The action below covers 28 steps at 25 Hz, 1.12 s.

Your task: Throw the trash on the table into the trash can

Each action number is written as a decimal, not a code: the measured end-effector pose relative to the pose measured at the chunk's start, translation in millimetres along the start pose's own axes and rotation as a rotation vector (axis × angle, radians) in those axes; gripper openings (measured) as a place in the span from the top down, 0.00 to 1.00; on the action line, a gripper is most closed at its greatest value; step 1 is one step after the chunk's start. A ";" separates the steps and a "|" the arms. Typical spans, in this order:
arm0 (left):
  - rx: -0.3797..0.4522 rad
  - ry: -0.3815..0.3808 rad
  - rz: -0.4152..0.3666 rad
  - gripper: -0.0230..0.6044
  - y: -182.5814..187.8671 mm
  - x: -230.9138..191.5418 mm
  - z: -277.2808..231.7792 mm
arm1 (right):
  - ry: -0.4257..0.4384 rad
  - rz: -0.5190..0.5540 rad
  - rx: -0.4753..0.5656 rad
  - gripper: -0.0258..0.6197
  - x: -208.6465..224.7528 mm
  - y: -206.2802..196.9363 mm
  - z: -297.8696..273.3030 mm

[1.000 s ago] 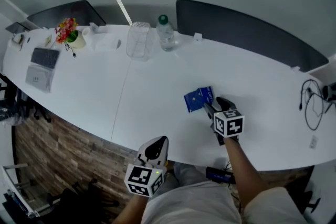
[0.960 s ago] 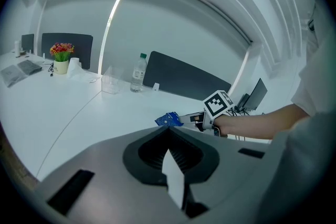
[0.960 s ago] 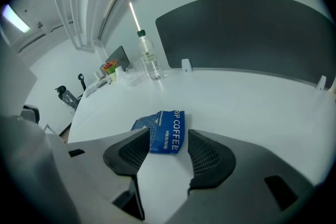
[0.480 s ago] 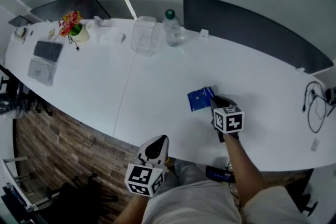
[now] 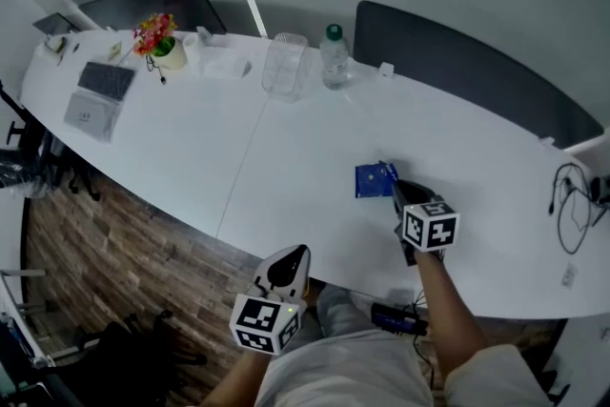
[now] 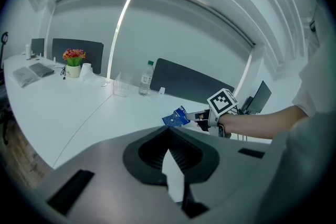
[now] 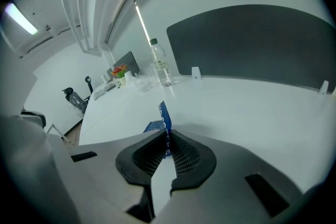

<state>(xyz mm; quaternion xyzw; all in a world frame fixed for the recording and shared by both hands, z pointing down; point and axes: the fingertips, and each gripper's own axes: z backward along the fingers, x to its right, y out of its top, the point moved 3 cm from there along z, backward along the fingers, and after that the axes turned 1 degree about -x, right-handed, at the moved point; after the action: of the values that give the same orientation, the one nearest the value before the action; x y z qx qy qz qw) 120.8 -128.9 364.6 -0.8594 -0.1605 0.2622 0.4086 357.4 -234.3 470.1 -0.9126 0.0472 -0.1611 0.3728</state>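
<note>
A blue crumpled wrapper (image 5: 374,178) hangs just above the white table (image 5: 286,157), right of its middle. My right gripper (image 5: 396,192) has just been closing and is now shut on the wrapper's near edge. In the right gripper view the wrapper (image 7: 163,115) stands up out of the closed pads of the right gripper (image 7: 167,136). The left gripper view shows the wrapper (image 6: 175,118) held off the table by the right gripper (image 6: 199,115). My left gripper (image 5: 291,258) hovers off the table's near edge, shut and holding nothing (image 6: 169,135). No trash can is in view.
Along the far edge stand a water bottle (image 5: 335,58), a clear plastic container (image 5: 285,68), a flower pot (image 5: 158,39) and a keyboard (image 5: 103,81). Cables (image 5: 570,205) lie at the right end. Dark chair backs (image 5: 467,71) stand behind the table. A wooden floor (image 5: 105,253) shows at the left.
The right gripper's jaws have shut on the blue wrapper and lifted it slightly off the table. The left gripper stays low by the table's near edge.
</note>
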 end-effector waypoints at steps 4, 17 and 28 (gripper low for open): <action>0.032 0.031 0.001 0.96 1.5 -3.6 25.5 | 0.038 0.005 0.034 0.89 -18.1 2.8 19.4; 0.139 0.181 0.068 0.96 -32.4 -47.1 145.4 | 0.242 0.087 0.071 0.89 -160.2 -9.4 62.6; 0.223 0.321 0.150 0.96 -90.4 -83.9 266.3 | 0.431 0.224 0.035 0.89 -308.7 -46.5 85.0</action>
<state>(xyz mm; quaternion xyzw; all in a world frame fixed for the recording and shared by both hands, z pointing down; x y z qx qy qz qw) -107.8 50.1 321.8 -0.8491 0.0010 0.1677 0.5009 92.6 -80.8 365.6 -0.8396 0.2237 -0.3106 0.3853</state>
